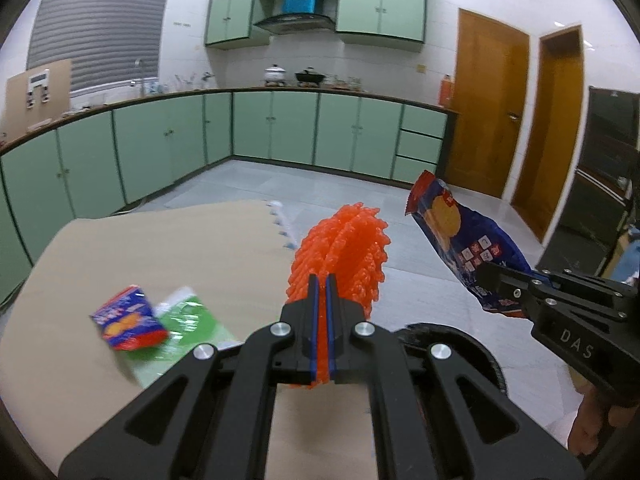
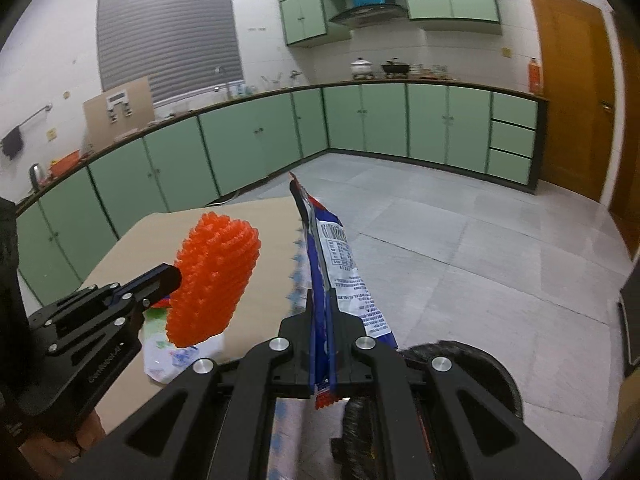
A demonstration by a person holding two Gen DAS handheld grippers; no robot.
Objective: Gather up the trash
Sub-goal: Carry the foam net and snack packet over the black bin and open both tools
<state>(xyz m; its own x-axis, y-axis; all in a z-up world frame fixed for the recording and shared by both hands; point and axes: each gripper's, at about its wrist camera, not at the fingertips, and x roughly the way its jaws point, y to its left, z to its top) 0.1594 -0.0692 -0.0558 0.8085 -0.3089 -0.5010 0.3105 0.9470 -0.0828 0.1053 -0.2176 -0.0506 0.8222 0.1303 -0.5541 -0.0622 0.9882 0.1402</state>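
Note:
My left gripper (image 1: pixel 322 280) is shut on an orange foam fruit net (image 1: pixel 340 254) and holds it above the wooden table (image 1: pixel 160 256). It also shows in the right wrist view (image 2: pixel 212 280). My right gripper (image 2: pixel 320 296) is shut on a blue snack bag (image 2: pixel 340 272), held upright beyond the table's right edge; the bag also shows in the left wrist view (image 1: pixel 460 240). A small blue and red snack packet (image 1: pixel 128 324) lies on a green wrapper (image 1: pixel 188 328) on the table. A black round bin (image 2: pixel 460 364) sits below the grippers, mostly hidden.
A white serrated wrapper strip (image 1: pixel 280 220) lies at the table's right edge. Green kitchen cabinets (image 1: pixel 280 132) line the far walls. Grey tiled floor (image 2: pixel 460 240) lies beyond. Wooden doors (image 1: pixel 488 104) stand at the right.

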